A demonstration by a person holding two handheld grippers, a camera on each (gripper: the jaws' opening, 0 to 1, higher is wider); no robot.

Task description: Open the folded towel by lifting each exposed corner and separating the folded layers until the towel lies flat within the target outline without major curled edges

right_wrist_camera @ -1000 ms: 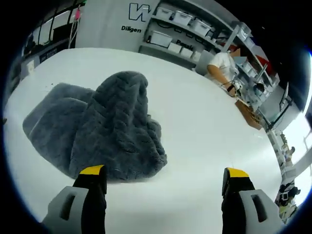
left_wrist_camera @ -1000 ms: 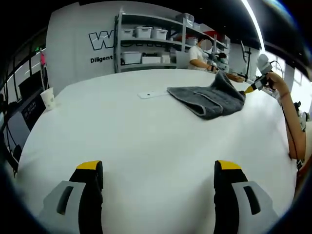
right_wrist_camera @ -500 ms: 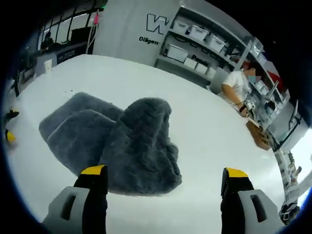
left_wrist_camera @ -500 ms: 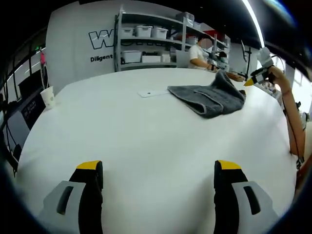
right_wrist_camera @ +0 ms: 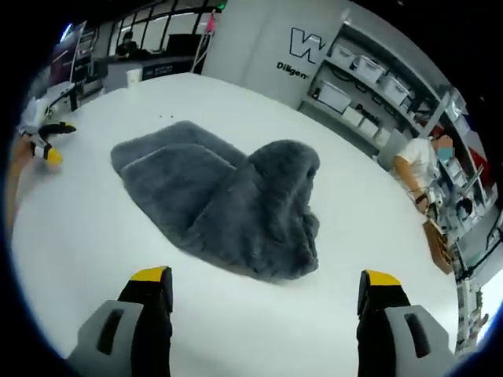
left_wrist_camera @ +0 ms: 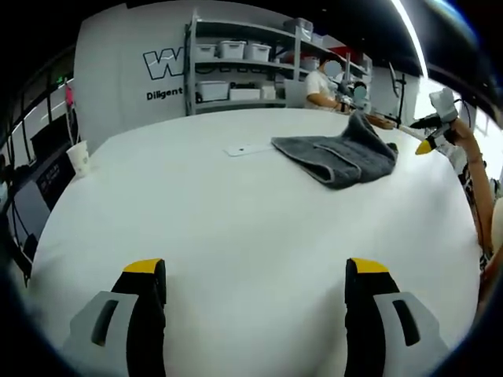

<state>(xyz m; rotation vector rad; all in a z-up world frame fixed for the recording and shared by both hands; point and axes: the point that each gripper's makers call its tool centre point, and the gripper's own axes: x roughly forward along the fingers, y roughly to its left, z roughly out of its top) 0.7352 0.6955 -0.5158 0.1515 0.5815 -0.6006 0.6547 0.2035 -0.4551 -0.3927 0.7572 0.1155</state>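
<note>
A dark grey fluffy towel lies folded and bunched on the white table, with a raised hump at its right end. In the left gripper view the same towel lies far off at the upper right. My right gripper is open, held above the table just short of the towel's near edge. My left gripper is open over bare table, far from the towel. The right gripper shows at the right edge of the left gripper view, in a person's hand. The left gripper shows at the left edge of the right gripper view.
A paper cup stands near the table's left edge. A small white card lies beside the towel. Shelves with white bins stand behind the table, and a person sits at another bench.
The right gripper has drawn back and to the right of the towel, so the whole towel now shows farther off. The left gripper has stayed put. The towel has not moved.
</note>
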